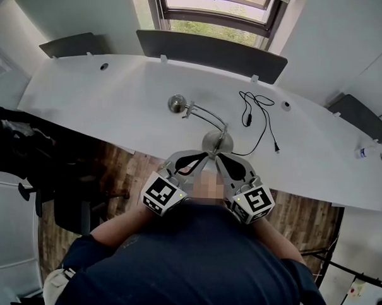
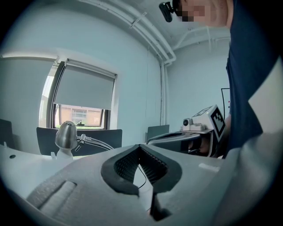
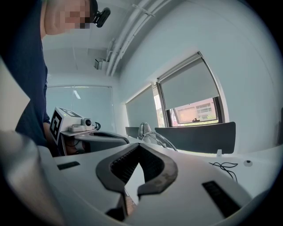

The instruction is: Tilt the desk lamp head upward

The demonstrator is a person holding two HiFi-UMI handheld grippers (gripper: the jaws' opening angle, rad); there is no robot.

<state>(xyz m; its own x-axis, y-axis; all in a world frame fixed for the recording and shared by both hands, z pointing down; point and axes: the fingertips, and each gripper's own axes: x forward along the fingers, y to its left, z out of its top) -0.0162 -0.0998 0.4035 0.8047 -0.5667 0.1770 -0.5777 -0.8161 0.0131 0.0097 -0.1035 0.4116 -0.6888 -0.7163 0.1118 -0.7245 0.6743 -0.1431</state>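
Observation:
A silver desk lamp stands on the white desk (image 1: 117, 107). Its round base (image 1: 217, 142) sits near the front edge, and curved rods lead left to the small dome head (image 1: 176, 104), which faces down at the desk. The head also shows in the left gripper view (image 2: 66, 134) and the right gripper view (image 3: 144, 129). My left gripper (image 1: 203, 157) and right gripper (image 1: 220, 158) hover side by side just in front of the base, tips close together. Both are shut with nothing between the jaws, and neither touches the lamp.
The lamp's black cable (image 1: 257, 114) lies loose on the desk right of the base. Dark partition panels (image 1: 211, 55) line the desk's far edge under a window (image 1: 216, 11). A black chair (image 1: 26, 154) stands at the left, and a small bottle (image 1: 367, 152) at the far right.

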